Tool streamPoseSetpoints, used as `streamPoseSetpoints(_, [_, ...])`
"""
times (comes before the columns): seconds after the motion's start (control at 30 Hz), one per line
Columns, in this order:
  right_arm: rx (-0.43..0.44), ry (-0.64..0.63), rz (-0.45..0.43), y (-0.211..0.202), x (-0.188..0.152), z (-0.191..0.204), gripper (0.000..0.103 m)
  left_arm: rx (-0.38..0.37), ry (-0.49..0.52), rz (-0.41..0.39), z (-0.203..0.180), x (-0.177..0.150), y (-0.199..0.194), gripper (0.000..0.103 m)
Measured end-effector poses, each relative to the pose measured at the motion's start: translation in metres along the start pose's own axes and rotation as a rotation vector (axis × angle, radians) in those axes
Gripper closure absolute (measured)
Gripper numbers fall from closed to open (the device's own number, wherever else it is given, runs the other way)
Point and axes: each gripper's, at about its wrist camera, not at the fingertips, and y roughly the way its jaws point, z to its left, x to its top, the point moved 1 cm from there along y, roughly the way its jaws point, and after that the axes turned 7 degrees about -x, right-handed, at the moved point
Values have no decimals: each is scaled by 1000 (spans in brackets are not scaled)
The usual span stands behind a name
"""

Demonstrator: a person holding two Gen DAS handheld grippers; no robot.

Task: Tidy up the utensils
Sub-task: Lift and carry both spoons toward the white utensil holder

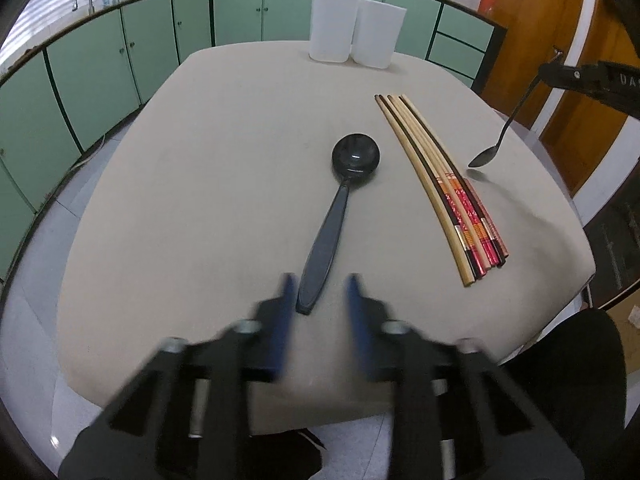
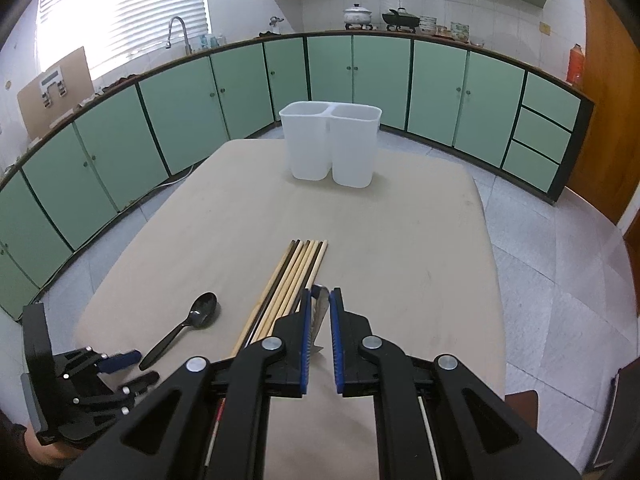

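The right gripper [image 2: 320, 300] is holding a thin metal spoon [image 1: 505, 130] by the very end of its handle. Its blue fingers [image 2: 335, 332] are pinched nearly together on that handle, and in the left wrist view the bowl is dangling just above the surface [image 1: 240, 140], at the right of the frame. That's probably the sketchy part: a slick, skinny handle gripped at its tip could swivel or slip out on the way to the white two-compartment holder [image 2: 330, 144] at the far end, upper middle of the frame. The holder looks like light, smooth plastic with tall walls, so a spoon clipping the rim could nudge or tip it.

The left gripper [image 1: 318, 292] is hovering with its fingers apart either side of the handle end of a black ladle-style spoon [image 1: 338, 204], not touching it as far as can be seen (that bit is motion-blurred). The ladle looks like glossy plastic, with a round deep bowl and a flat handle widening toward the near end. Lying flat like that, the handle could skid on the matte beige surface if the fingers close off-centre.

The chopsticks [image 1: 440, 184] are lying side by side between the two spoons: long, thin, pale and dark wood with red and orange patterned ends. They're round-ish and would probably roll and scatter if bumped.
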Motion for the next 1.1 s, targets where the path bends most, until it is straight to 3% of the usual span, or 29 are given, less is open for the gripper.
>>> streamPoseSetpoints(0.23, [-3,2,-5,-4,1,-1,94,-28,-31,-24,-1,10,-8,92])
streamPoseSetpoints(0.67, [-4,-2,-28,-10,9,1,94,-40,10,-151,-8,80,-51,93])
streamPoseSetpoints(1.1, [-10,-12,-39,-13,16,1,94,-69,-15,-170,0,109,-52,93])
